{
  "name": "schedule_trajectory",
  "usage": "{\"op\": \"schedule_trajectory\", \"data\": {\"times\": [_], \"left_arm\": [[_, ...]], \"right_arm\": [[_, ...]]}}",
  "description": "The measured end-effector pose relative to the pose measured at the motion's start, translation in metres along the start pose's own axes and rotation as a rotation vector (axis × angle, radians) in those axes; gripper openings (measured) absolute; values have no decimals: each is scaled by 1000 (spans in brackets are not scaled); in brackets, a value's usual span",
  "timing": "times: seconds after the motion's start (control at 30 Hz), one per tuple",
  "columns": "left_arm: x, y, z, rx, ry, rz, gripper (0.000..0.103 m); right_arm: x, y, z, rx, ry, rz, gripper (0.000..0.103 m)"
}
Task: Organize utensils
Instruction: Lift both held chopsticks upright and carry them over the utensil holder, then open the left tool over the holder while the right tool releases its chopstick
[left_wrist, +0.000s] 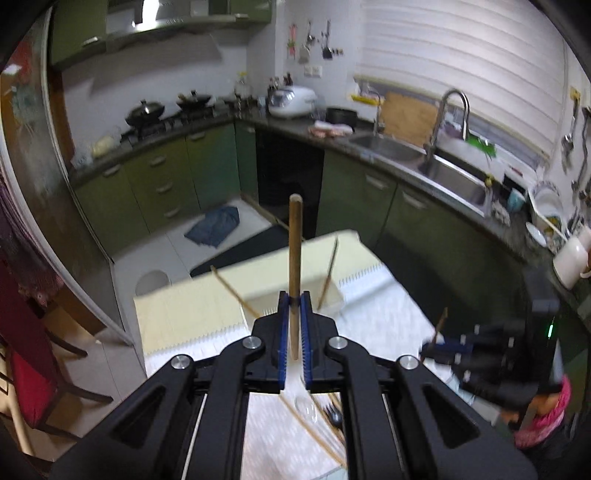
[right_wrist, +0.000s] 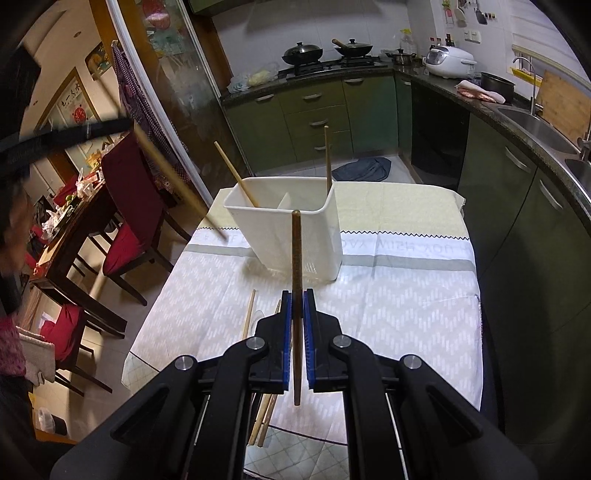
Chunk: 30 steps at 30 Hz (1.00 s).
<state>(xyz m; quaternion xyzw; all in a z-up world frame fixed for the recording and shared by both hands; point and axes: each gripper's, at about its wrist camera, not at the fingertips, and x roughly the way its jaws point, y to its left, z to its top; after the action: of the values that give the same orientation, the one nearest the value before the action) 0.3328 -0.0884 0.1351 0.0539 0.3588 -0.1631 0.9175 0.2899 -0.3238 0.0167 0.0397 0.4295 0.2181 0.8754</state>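
Two grippers, each clamped on one chopstick. Left gripper (left_wrist: 295, 300): blue pads pressed together on a light brown chopstick (left_wrist: 295, 251), which stands upright out of the jaws with its blunt end at the top. Right gripper (right_wrist: 297, 299): pads closed on a dark brown chopstick (right_wrist: 296, 251), also upright, with its lower end poking out below the pads. One white holder (right_wrist: 295, 236) stands on the cloth-covered table (right_wrist: 406, 295); a divider splits it into two compartments. Two chopsticks are in it: a pale chopstick (right_wrist: 236, 173) leaning to the left in the left compartment, and a darker chopstick (right_wrist: 327, 158) nearly upright at the right wall. In the right wrist view the held dark chopstick overlaps the holder's front wall; whether it touches the holder cannot be told. Loose sticks on the table near the right gripper: at least three (right_wrist: 248, 317), partly hidden behind the gripper body, so the exact count is uncertain. In the left wrist view the holder is motion-blurred and mostly covered by the gripper; a clear spoon (left_wrist: 306, 408) and a dark fork (left_wrist: 330, 415) show between the gripper's arms, both cut off. The left gripper appears in the right wrist view only as a blurred dark shape at the left edge.
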Motion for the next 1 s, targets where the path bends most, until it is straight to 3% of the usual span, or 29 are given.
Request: {"op": "schedule_trajectory", "data": {"times": [0.1, 0.3, 0.5, 0.73, 0.9, 0.97, 1.0], "left_arm": [[1, -2, 24, 6, -34, 28, 6], [33, 3, 44, 10, -22, 74, 6], [77, 15, 30, -8, 37, 94, 6], [132, 27, -11, -38, 142, 81, 7], [137, 36, -26, -70, 148, 51, 15], [126, 39, -28, -81, 126, 40, 33], [118, 39, -30, -85, 113, 32, 34]], "right_arm": [[0, -5, 2, 5, -3, 2, 7], [-3, -11, 6, 15, -12, 1, 7], [-10, -10, 19, 11, -37, -2, 7], [-20, 5, 48, -11, -89, 24, 7], [-31, 17, 76, -21, -146, 40, 7], [-37, 18, 89, -21, -187, 41, 7], [-39, 19, 95, -17, -201, 44, 7]]}}
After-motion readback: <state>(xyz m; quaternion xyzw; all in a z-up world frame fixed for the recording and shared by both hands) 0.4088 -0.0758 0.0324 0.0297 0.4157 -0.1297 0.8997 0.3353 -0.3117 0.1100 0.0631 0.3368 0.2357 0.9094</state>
